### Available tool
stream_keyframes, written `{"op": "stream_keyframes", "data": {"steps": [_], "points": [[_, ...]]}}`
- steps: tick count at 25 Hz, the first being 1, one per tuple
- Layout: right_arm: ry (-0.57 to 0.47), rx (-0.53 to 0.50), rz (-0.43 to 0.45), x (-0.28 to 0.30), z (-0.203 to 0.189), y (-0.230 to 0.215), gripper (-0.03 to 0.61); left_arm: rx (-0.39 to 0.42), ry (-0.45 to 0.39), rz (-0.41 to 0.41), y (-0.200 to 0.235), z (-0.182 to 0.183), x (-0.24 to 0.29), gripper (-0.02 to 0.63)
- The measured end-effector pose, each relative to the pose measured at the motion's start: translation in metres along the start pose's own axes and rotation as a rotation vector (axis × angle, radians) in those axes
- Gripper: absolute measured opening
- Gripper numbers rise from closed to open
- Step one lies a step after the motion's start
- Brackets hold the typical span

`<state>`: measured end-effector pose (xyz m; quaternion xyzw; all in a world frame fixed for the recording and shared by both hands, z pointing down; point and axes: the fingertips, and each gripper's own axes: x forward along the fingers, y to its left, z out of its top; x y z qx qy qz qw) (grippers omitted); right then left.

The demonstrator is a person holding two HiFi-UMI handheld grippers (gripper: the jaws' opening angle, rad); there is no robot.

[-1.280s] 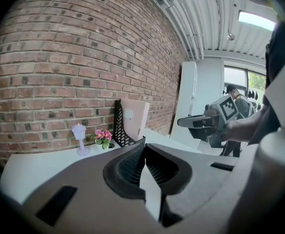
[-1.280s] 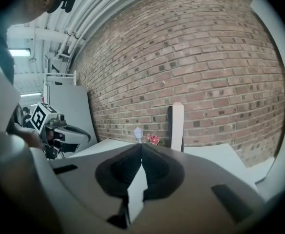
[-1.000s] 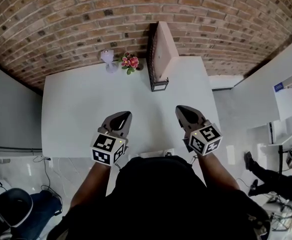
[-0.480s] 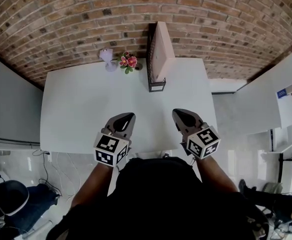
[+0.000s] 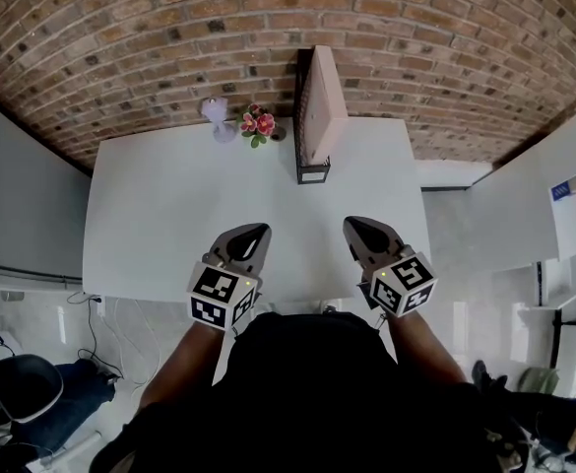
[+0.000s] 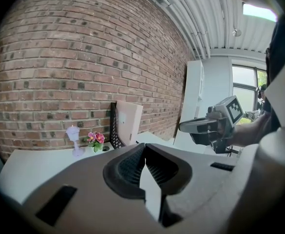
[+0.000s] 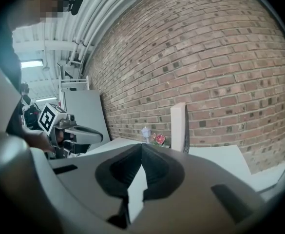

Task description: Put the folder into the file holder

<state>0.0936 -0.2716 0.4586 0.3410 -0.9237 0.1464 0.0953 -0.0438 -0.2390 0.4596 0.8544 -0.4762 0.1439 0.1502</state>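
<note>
A black mesh file holder (image 5: 300, 116) stands at the back of the white table (image 5: 160, 215), against the brick wall. A pale pink folder (image 5: 327, 101) stands upright inside it, rising above the mesh. My left gripper (image 5: 254, 232) hovers over the table's front edge, shut, with nothing between its jaws. My right gripper (image 5: 357, 225) is level with it to the right, also shut and holding nothing. Both point toward the holder, well short of it. The left gripper view shows the folder (image 6: 128, 123) ahead, and the right gripper view shows the folder (image 7: 178, 123) from its narrow edge.
A small pot of pink flowers (image 5: 258, 123) and a little pale lilac lamp-shaped ornament (image 5: 215, 116) stand left of the holder by the wall. A white cabinet (image 5: 524, 205) sits to the table's right. A chair (image 5: 22, 387) is on the floor at lower left.
Both grippers stay almost where they were, shut. The head view has shifted slightly. A person seen on the floor at the far right has left the view.
</note>
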Motion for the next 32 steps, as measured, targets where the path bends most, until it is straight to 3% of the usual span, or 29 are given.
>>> {"op": "stream_keyframes", "data": {"steps": [32], "points": [[-0.001, 0.016, -0.012, 0.0102, -0.0058, 0.0085, 0.003, 0.023, 0.015, -0.016, 0.0086, 0.0017, -0.0023, 0.005]]}}
